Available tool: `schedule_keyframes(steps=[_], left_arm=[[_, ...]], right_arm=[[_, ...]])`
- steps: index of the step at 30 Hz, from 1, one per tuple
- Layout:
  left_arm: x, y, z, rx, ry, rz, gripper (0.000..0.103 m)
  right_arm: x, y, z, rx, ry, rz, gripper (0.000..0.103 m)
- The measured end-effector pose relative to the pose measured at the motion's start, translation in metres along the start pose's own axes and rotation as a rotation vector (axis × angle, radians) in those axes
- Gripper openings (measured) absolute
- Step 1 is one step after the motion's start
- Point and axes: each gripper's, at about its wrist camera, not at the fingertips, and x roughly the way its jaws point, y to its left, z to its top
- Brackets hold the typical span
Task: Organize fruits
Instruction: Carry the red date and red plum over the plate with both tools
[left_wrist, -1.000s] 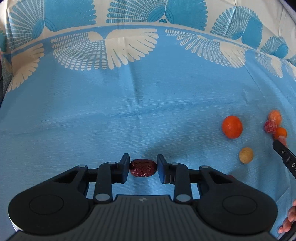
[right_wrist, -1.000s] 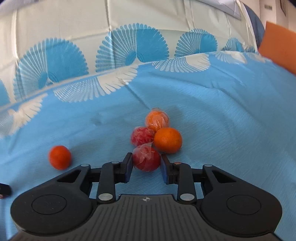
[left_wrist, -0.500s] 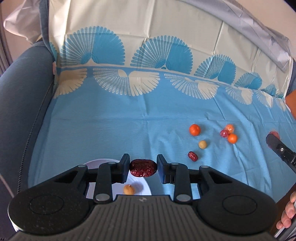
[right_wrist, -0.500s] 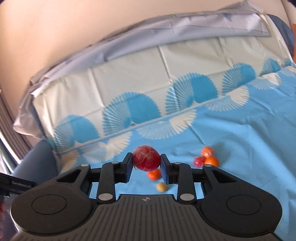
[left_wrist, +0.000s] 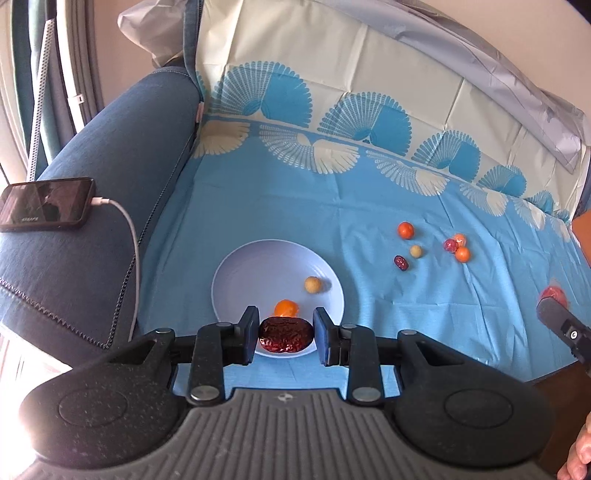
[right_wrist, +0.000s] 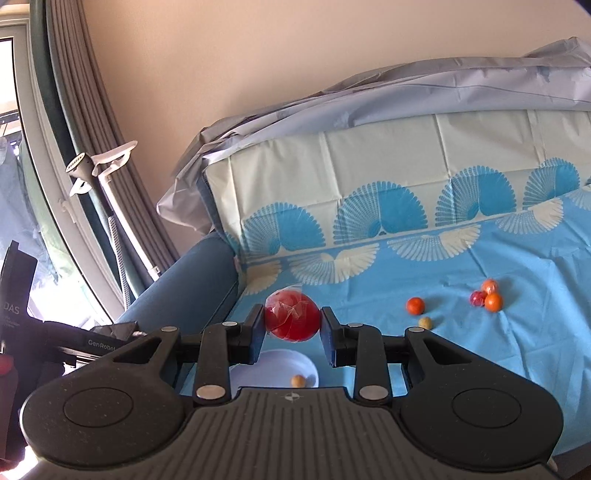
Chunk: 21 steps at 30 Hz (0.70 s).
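While the blue cloth (left_wrist: 295, 206) lies spread across the sofa seat, I see the pale plate (left_wrist: 255, 269) near its left end, already holding two small fruits. My left gripper (left_wrist: 285, 335) clamps a wrinkled red date (left_wrist: 285, 335) above the plate's near rim. My right gripper (right_wrist: 292, 320) squeezes a wrapped red fruit (right_wrist: 292, 315), beyond the plate. Releasing the date here could, I judge, drop it on the rim and send it rolling off. The glossy wrap might slip.
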Motion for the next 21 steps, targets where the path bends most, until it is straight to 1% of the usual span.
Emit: schedule_keyframes(steps=[5,11,16,21], left_arm=[[-0.024,0.012,-0.024,-0.012,-0.028,0.026,0.035],[-0.042,0.023,-0.044,-0.036,-0.047,0.039,0.035],[-0.049,0.026,-0.049,-0.039,-0.060,0.035,0.035],[-0.048,0.027,-0.048,-0.046,-0.062,0.028,0.035]], right_arm=[[-0.007,0.022,-0.021,-0.024,0.060,0.015,0.033],[-0.014,0.041,-0.028,-0.069,0.073,0.032,0.033],[-0.017,0.047,-0.029,-0.085,0.072,0.026,0.033],[-0.017,0.050,-0.029,-0.096,0.077,0.015,0.033]])
